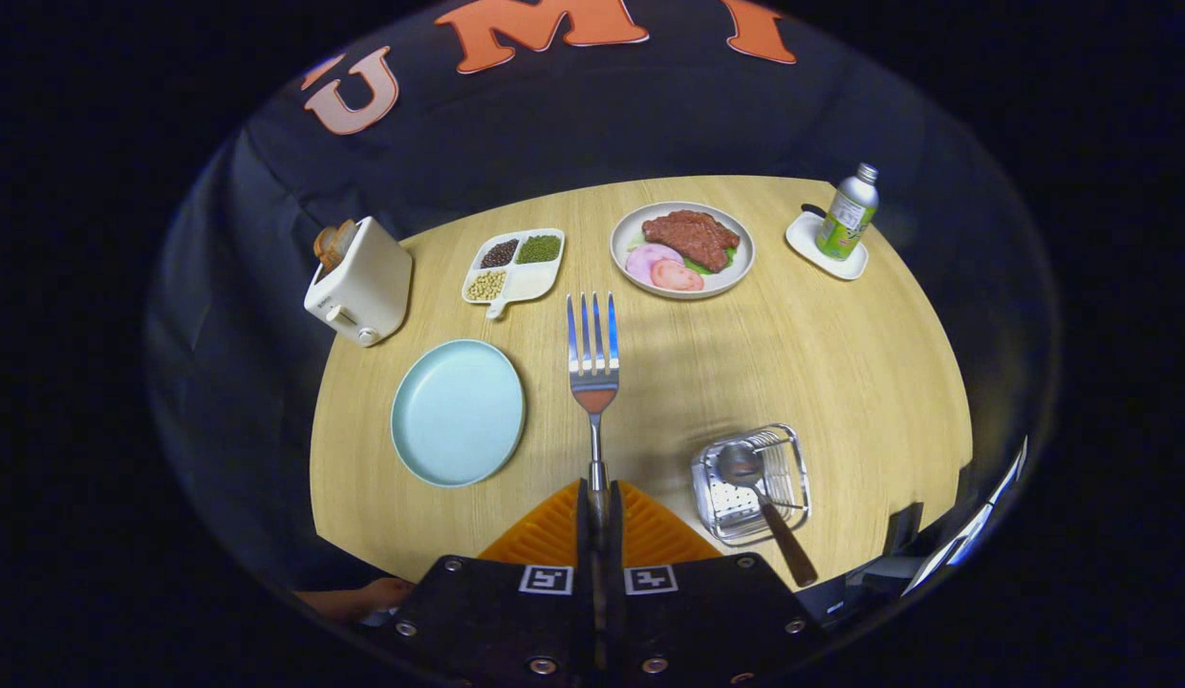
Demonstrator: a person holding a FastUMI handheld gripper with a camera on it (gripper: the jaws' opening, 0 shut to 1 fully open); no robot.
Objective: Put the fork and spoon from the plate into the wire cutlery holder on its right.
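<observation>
Fork (592,368) clamped by its handle in the claw (598,505), tines pointing ahead, apparently raised over the table (841,363). Spoon (760,497) leans in wire holder (751,483); blue plate (458,412) to the fork's left.

The silver fork (593,368) stuck straight out ahead of the gripper (598,506), its handle pinched between both fingers, tines pointing away, raised over the wooden table. The pale blue plate (458,412) sat bare to its left. To its right stood the wire cutlery holder (753,483), with the brown-handled spoon (760,502) leaning inside, bowl down
</observation>
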